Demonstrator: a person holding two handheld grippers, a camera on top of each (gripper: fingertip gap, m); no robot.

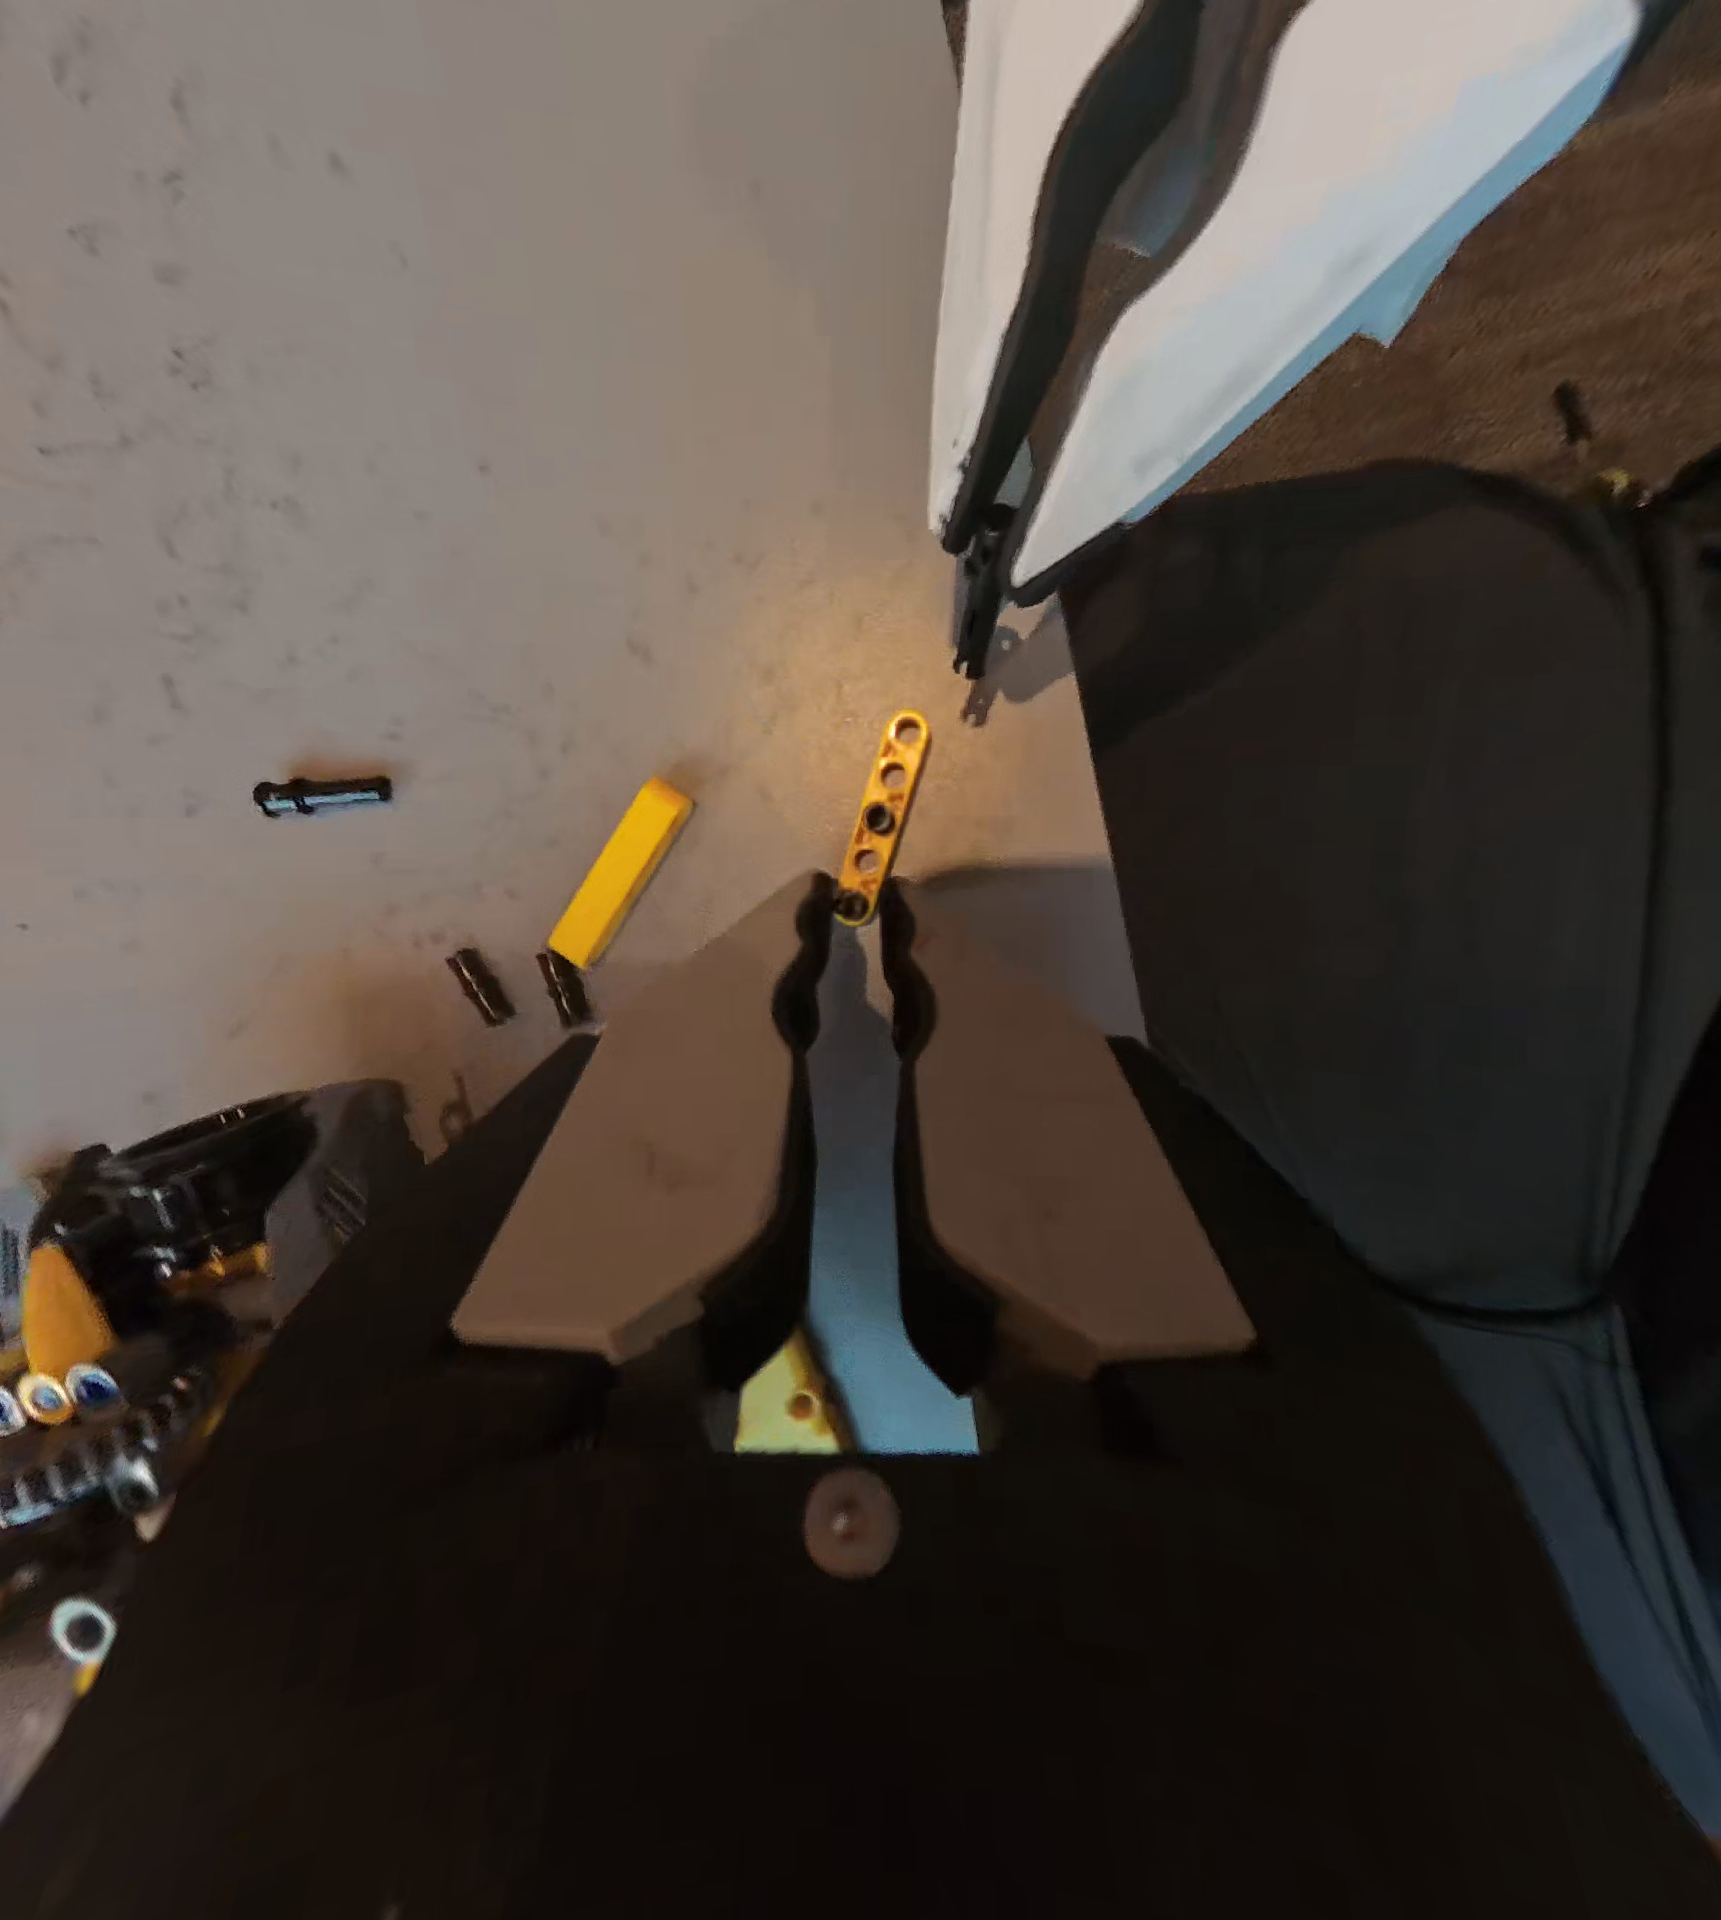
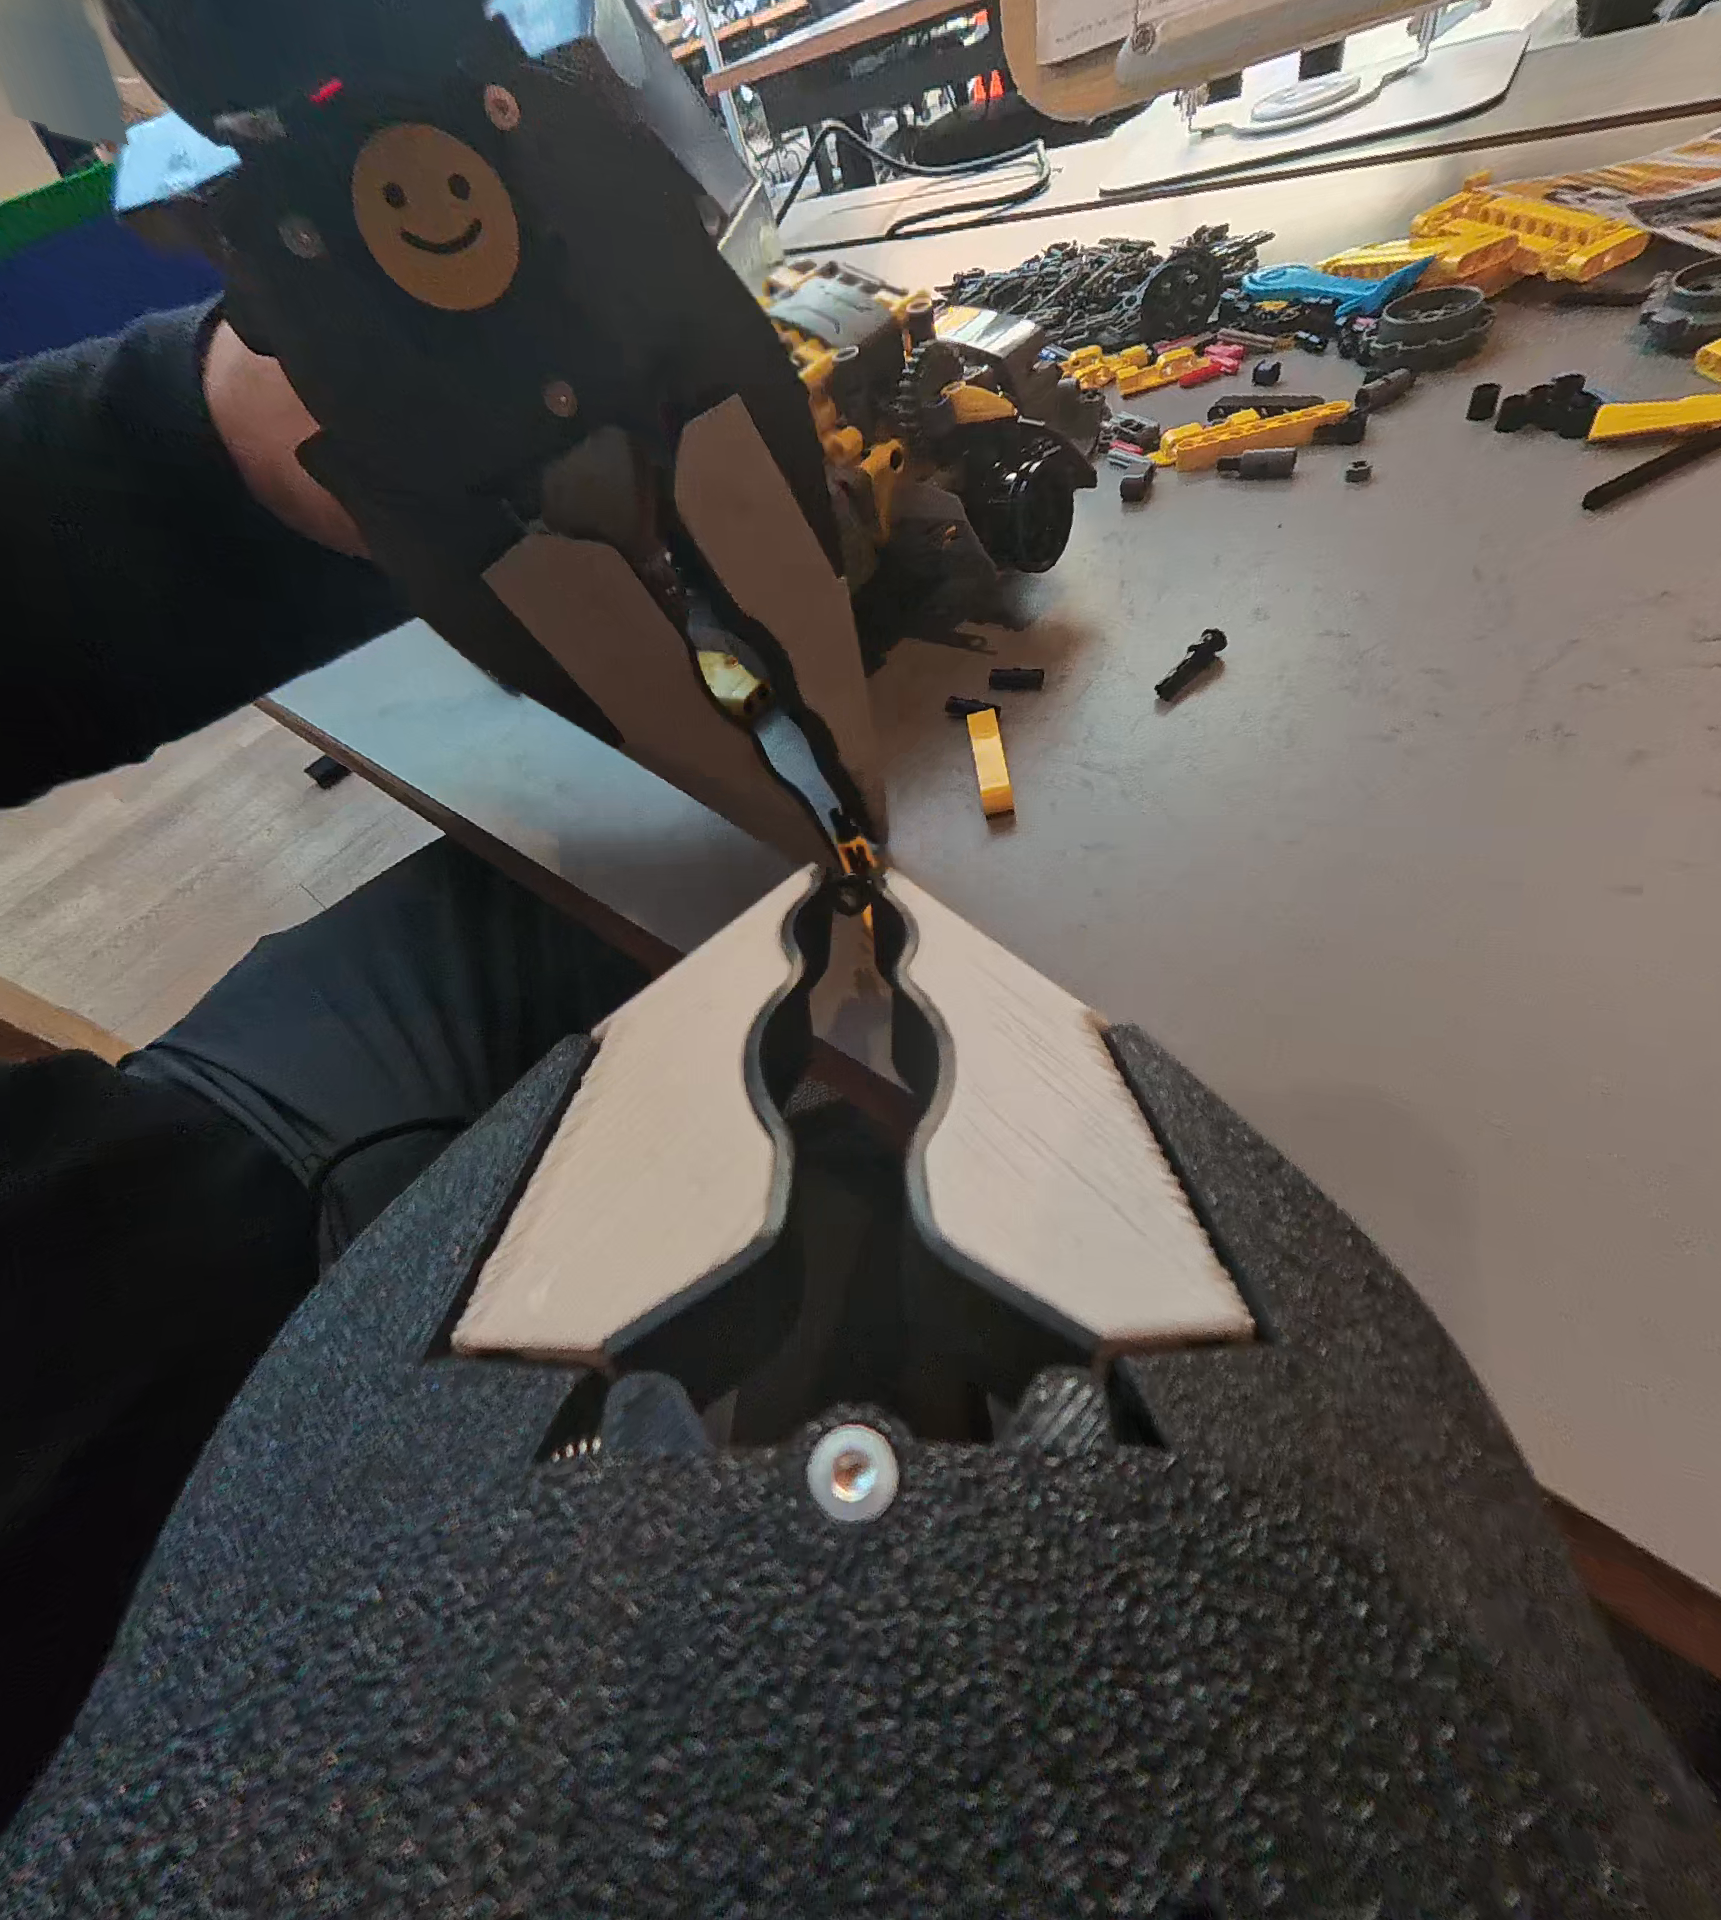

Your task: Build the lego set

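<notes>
Left wrist view: left gripper (image 1: 858, 896) jaws tight on thin, holed yellow beam (image 1: 882, 805); right gripper's (image 2: 851, 883) pinching black pin (image 1: 977, 608).

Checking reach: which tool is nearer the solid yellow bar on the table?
Left. The left tool, gripping a holed beam, is beside the bar; the right tool is past the beam's far end.

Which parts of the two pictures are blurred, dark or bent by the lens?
Left wrist view: the toy vehicle at the left edge smears, the left tongs body is nearly black, and only the yellow beam with holes is sharp.
Right wrist view: evenly bright and sharp on the right tongs; the table edge bows.
</notes>
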